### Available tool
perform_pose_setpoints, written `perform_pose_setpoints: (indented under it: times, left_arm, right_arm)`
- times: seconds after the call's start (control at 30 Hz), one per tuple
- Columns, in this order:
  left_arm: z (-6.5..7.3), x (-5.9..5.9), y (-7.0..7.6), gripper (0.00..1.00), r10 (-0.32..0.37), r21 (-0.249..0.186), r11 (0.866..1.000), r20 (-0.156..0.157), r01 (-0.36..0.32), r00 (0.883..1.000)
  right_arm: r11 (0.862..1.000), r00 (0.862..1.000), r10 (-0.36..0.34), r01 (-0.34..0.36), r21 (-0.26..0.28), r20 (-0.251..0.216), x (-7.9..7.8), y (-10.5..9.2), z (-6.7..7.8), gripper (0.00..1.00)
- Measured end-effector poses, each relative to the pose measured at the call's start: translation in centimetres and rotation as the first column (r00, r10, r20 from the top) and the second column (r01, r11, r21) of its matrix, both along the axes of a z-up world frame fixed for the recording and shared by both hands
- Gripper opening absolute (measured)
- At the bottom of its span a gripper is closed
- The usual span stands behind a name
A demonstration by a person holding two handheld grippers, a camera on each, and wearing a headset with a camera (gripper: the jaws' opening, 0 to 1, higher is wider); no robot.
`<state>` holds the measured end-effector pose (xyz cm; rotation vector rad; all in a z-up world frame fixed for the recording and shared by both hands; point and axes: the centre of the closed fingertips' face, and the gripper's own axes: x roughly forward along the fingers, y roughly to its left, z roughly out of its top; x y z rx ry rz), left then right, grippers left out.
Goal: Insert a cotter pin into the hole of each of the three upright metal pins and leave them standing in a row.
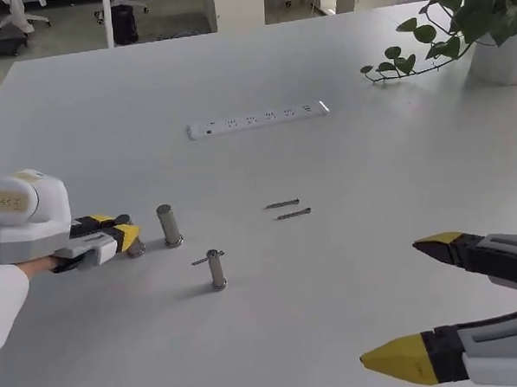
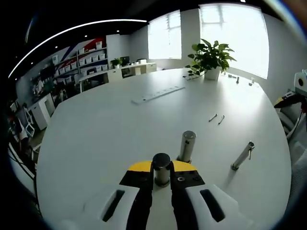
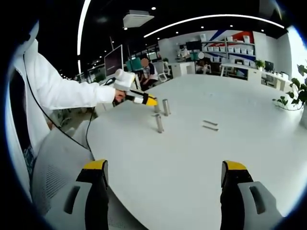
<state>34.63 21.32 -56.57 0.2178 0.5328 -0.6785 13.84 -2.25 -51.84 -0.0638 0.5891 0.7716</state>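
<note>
A pot [image 1: 500,59] at the far right holds a plant [image 1: 457,10]. The left gripper [image 1: 129,237] is clamped on the first pin [image 2: 161,168], which stands upright on the table [image 1: 349,267]. Just beside it the second pin [image 1: 168,226] also stands upright. The third pin [image 1: 216,270] stands nearer the person, with a cotter [image 1: 203,260] through its top, lying level and sticking out leftward. Right of the pins a far cotter [image 1: 282,204] and a near cotter [image 1: 294,214] lie flat, parallel, long axes left-right. The right gripper [image 1: 391,302] hovers at near right, jaws wide apart
</note>
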Motion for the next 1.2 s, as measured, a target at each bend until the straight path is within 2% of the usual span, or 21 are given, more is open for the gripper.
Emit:
perform_pose_setpoints:
  times: [0.07, 0.17, 0.23, 0.3, 0.33, 0.37, 0.4, 0.47, 0.5, 0.57, 0.6, 0.7, 0.73, 0.77, 0.8, 0.83, 0.87, 1.03, 1.2]
  left_arm:
    - [0.0, 0.1, 0.1, 0.11, 0.002, 0.008, 1.000, 0.002, -0.002, 1.000]
    - [0.1, -0.2, 0.2, 0.10, 0.010, -0.018, 1.000, -0.030, -0.011, 1.000]
    - [0.3, -0.6, 0.2, 0.10, -0.002, -0.015, 1.000, -0.026, 0.001, 1.000]
    - [0.8, -1.2, 0.1, 0.10, -0.029, 0.010, 1.000, -0.016, 0.029, 0.999]
    - [1.3, -1.8, 0.2, 0.10, -0.058, 0.042, 0.997, -0.011, 0.058, 0.998]
    - [1.7, -2.2, 0.1, 0.10, -0.064, 0.042, 0.997, -0.011, 0.064, 0.998]
    - [2.3, -2.6, 0.0, 0.10, -0.088, 0.054, 0.995, 0.006, 0.088, 0.996]
    - [3.9, -3.7, 0.0, 0.10, -0.106, 0.047, 0.993, 0.029, 0.105, 0.994]
    - [4.1, -3.9, 0.0, 0.10, -0.109, 0.046, 0.993, 0.030, 0.107, 0.994]
    - [5.2, -5.0, -0.4, 0.10, -0.150, 0.048, 0.988, 0.039, 0.148, 0.988]
    - [5.9, -5.7, -0.8, 0.10, -0.189, 0.049, 0.981, 0.061, 0.186, 0.980]
    - [7.2, -7.5, -1.8, 0.10, -0.222, 0.004, 0.975, 0.067, 0.222, 0.973]
    - [7.4, -7.7, -1.9, 0.10, -0.229, 0.002, 0.973, 0.069, 0.230, 0.971]
    - [7.9, -8.7, -2.7, 0.10, -0.262, -0.002, 0.965, 0.081, 0.263, 0.962]
    - [8.0, -8.9, -2.9, 0.10, -0.270, -0.001, 0.962, 0.083, 0.271, 0.959]
    - [8.3, -9.9, -3.7, 0.10, -0.300, 0.002, 0.954, 0.086, 0.301, 0.950]
    - [8.4, -10.3, -4.2, 0.10, -0.320, 0.007, 0.947, 0.091, 0.321, 0.943]
    - [8.8, -12.0, -6.4, 0.10, -0.334, -0.025, 0.941, 0.095, 0.337, 0.938]
    - [8.4, -13.5, -9.0, 0.10, -0.356, -0.044, 0.931, 0.088, 0.361, 0.930]
  right_arm:
    - [1.000, 1.000, 0.003, -0.003, 0.001, -0.002, 0.0, 0.1, -0.1, 0.96]
    - [1.000, 1.000, 0.002, -0.001, 0.003, -0.004, -0.1, 0.2, -0.1, 0.96]
    - [1.000, 1.000, -0.001, 0.001, 0.003, -0.003, -0.1, 0.1, -0.1, 0.96]
    - [1.000, 1.000, -0.014, 0.014, 0.002, 0.005, 0.1, -0.2, -0.1, 0.96]
    - [1.000, 1.000, -0.014, 0.014, 0.002, 0.003, 0.0, -0.4, -0.1, 0.96]
    - [1.000, 1.000, -0.015, 0.015, 0.002, 0.003, 0.0, -0.5, -0.1, 0.96]
    - [1.000, 1.000, -0.016, 0.016, 0.002, 0.003, 0.0, -0.6, -0.1, 0.96]
    - [1.000, 1.000, -0.019, 0.019, 0.004, 0.001, 0.0, -0.7, -0.2, 0.95]
    - [1.000, 1.000, -0.019, 0.019, 0.004, 0.000, -0.1, -0.7, -0.2, 0.95]
    - [1.000, 1.000, -0.019, 0.019, 0.005, -0.001, -0.1, -0.7, -0.3, 0.95]
    - [1.000, 1.000, -0.027, 0.027, 0.008, -0.001, -0.1, -0.7, -0.3, 0.96]
    - [1.000, 1.000, -0.022, 0.022, 0.015, 0.004, -0.1, -0.4, -0.2, 0.95]
    - [1.000, 1.000, -0.021, 0.021, 0.016, 0.005, -0.1, -0.4, -0.2, 0.95]
    - [1.000, 1.000, -0.012, 0.012, 0.020, 0.007, -0.1, -0.1, -0.1, 0.95]
    - [1.000, 1.000, -0.009, 0.009, 0.021, 0.008, -0.2, 0.0, -0.1, 0.95]
    - [1.000, 1.000, 0.001, -0.001, 0.023, 0.010, -0.3, 0.3, -0.1, 0.95]
    - [1.000, 1.000, 0.006, -0.006, 0.024, 0.011, -0.3, 0.4, -0.1, 0.95]
    - [0.999, 1.000, 0.021, -0.021, 0.037, 0.013, -0.6, 0.9, -0.1, 0.95]
    - [0.999, 1.000, 0.007, -0.008, 0.054, 0.009, -0.6, 0.7, -0.4, 0.95]
